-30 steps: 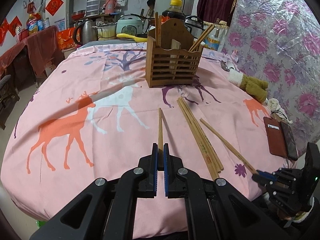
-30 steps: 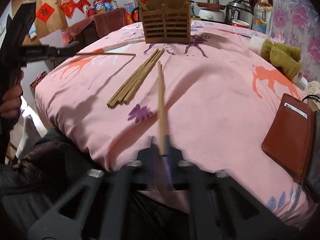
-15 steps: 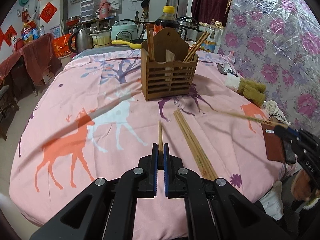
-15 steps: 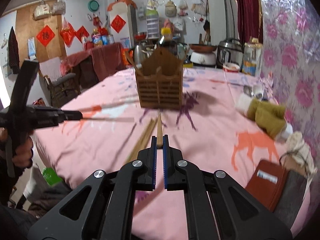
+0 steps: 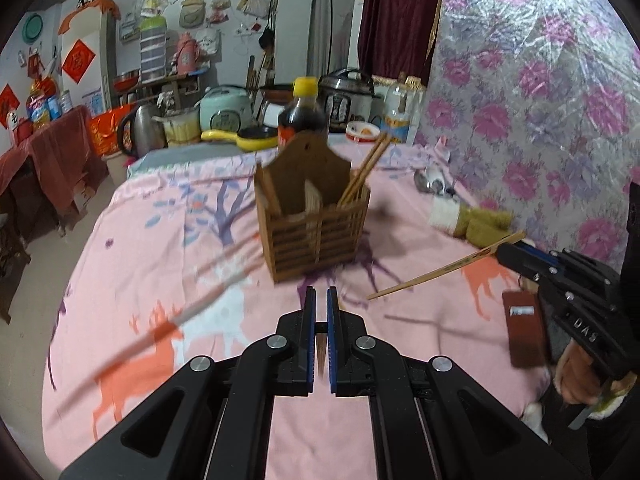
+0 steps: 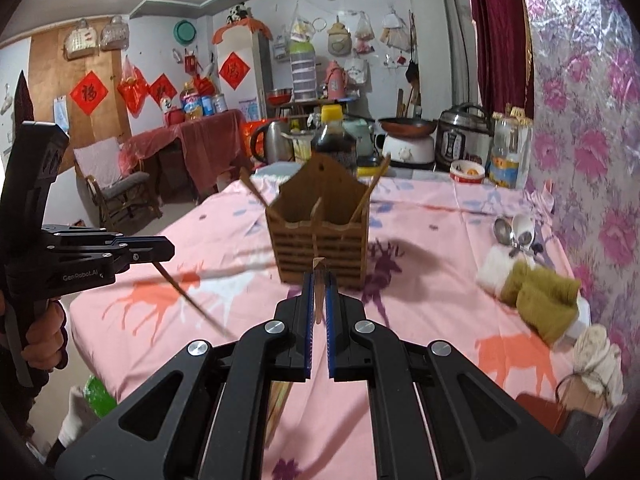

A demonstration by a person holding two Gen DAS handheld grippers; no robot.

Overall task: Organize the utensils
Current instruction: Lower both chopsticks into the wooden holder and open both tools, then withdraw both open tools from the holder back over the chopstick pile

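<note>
Two hand-held grippers carry chopsticks above a pink deer-print tablecloth [image 5: 132, 240], both aimed at the slatted wooden holder [image 5: 316, 236] at the far middle of the table. The left gripper [image 5: 320, 308] pinches one chopstick [image 6: 188, 300] near its end; the right gripper [image 6: 319, 292] pinches another chopstick [image 5: 440, 270] likewise. Light, stiff and smooth, each stick probably pivots in so narrow a grip; a hold nearer mid-length would likely steady it
</note>
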